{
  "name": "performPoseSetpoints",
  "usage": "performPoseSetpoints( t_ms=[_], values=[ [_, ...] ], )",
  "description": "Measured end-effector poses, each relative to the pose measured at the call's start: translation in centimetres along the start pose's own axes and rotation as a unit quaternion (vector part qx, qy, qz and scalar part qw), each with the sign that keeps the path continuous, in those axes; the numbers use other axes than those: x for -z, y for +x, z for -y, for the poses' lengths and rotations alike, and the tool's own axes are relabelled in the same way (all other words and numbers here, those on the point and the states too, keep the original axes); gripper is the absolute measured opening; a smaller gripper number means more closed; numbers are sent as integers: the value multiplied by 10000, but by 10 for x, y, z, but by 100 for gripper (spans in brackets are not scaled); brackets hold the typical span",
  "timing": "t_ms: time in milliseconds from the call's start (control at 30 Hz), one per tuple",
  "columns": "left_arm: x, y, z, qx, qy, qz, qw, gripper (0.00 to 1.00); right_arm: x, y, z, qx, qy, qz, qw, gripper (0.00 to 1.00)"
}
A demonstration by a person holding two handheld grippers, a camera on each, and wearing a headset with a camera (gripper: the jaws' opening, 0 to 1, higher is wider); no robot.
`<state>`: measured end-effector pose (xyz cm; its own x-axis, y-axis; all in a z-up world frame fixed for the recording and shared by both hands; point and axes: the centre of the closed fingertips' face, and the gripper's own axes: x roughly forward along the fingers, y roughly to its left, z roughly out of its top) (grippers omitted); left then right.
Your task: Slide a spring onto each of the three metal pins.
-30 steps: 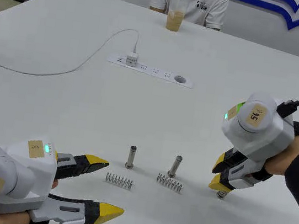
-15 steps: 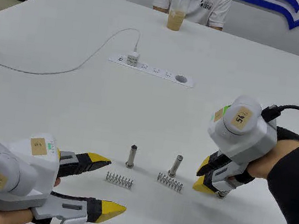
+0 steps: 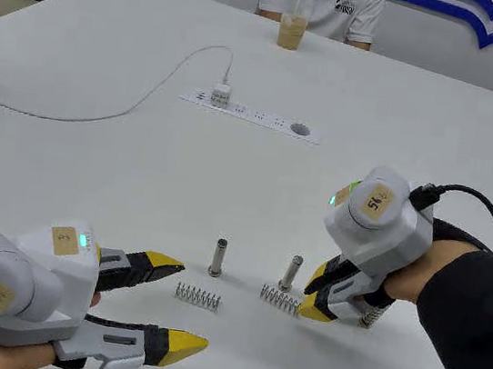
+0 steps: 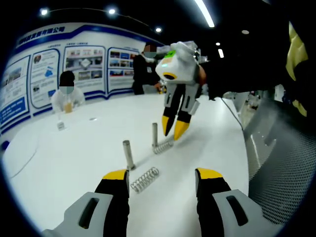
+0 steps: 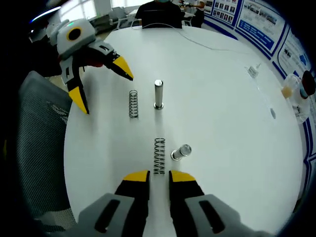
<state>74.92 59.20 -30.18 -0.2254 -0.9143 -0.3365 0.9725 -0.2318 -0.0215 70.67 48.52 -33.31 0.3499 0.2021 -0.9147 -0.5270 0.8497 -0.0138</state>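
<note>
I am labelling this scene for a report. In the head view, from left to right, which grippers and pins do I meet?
left gripper → left pin → middle pin → right gripper → third pin. Omitted, as they overlap neighbours: left spring, right spring.

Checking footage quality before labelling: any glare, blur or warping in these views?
Head view: sharp, even light, soft shadows on the table. Left gripper view: fisheye curves the wall, ceiling lights flare. Right gripper view: table edge bows, near spring is crisp.

R tongs (image 5: 159, 176) slightly apart, just short of spring (image 5: 159, 155); pin (image 5: 181, 152) beside it; L tongs (image 5: 105, 92) wide.
</note>
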Motion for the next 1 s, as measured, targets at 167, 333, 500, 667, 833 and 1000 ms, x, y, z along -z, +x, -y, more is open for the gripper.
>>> performPoseSetpoints(
  t_ms=[167,333,500,667,833,1000],
  values=[
    [0,1,1,11,5,-17,10000,54,1,6,1,-22,47,6,10000,16],
    [0,1,0,12,1,-20,10000,54,2,11,0,-42,48,-6,10000,15],
    [-1,1,1,12,8,-22,10000,54,2,14,0,-60,48,-18,10000,14],
    [0,1,1,12,9,-30,10000,54,3,17,0,-65,20,-47,10000,13],
    [-1,0,0,4,14,-31,10000,54,5,19,1,-82,45,-61,9999,12],
    [-1,1,1,12,21,-39,10000,54,5,19,0,-87,64,-52,9999,12]
  ],
)
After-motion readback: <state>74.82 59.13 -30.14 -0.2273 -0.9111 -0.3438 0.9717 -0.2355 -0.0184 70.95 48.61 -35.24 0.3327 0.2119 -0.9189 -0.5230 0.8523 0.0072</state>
